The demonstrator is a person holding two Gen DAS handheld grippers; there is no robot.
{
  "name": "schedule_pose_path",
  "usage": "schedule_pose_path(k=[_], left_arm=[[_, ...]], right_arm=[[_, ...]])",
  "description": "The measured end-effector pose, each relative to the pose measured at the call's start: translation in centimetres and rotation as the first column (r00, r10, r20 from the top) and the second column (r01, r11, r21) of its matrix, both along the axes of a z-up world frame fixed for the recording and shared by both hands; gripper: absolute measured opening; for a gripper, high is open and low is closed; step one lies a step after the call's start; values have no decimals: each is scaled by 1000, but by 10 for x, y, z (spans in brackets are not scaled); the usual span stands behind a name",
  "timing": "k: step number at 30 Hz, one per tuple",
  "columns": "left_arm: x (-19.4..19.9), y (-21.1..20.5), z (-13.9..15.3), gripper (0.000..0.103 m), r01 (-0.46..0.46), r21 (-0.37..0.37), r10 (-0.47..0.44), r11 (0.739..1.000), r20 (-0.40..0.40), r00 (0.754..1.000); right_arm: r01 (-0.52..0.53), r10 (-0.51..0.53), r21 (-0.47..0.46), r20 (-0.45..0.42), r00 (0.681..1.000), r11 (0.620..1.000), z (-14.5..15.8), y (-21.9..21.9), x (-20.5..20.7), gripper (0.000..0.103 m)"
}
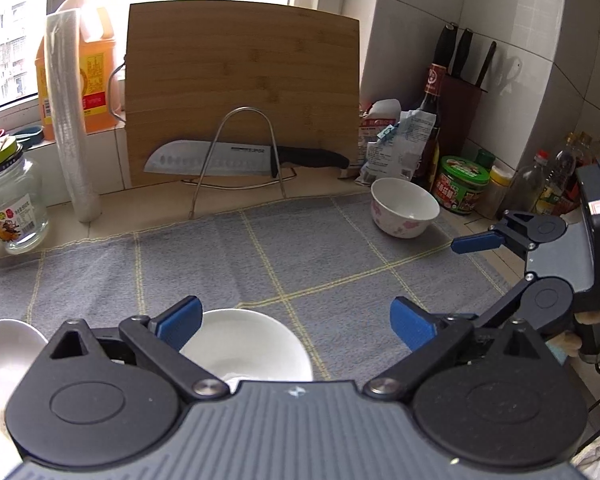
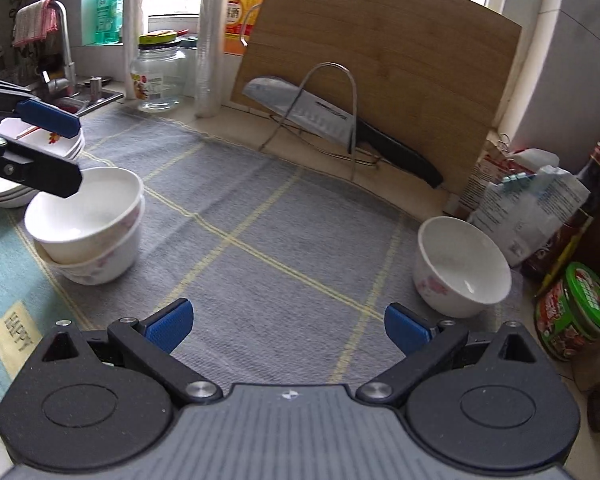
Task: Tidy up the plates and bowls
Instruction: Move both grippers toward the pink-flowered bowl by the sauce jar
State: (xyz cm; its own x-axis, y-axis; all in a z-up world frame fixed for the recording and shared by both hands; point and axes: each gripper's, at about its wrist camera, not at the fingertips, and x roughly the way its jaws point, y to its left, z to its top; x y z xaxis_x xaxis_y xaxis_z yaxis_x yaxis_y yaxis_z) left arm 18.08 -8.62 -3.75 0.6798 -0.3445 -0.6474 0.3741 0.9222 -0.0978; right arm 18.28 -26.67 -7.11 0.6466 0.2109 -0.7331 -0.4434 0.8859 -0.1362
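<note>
Two white bowls with pink flowers sit nested at the left of the grey cloth. My left gripper hovers open just above their rim with nothing between its pads. Its own view shows the top bowl under the left gripper. A single flowered bowl stands alone at the right, also seen as the far bowl. My right gripper is open and empty over the cloth, left of that bowl. A stack of white plates lies behind the nested bowls.
A bamboo cutting board leans on the back wall behind a knife on a wire rack. A glass jar, a film roll, food bags, a green-lidded jar and bottles ring the cloth. The sink is far left.
</note>
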Motion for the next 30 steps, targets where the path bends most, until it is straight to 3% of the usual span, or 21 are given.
schedule_pose_path(k=[13,21,30], left_arm=[[20,-135,-14,100,-53,51,56,997,-52,997],[39,-173,-19,100,-18,112,25,994,-56,998],[73,-201,-43,100,40,134,-25,990,-111,993]], right_arm=[[-47,45,-47,-45,998,998,-21,-121,44,103],[-63,59,-80,-59,997,995,-36,-156,65,103],[-98,90,-109,-79,993,989,-46,-173,83,103]])
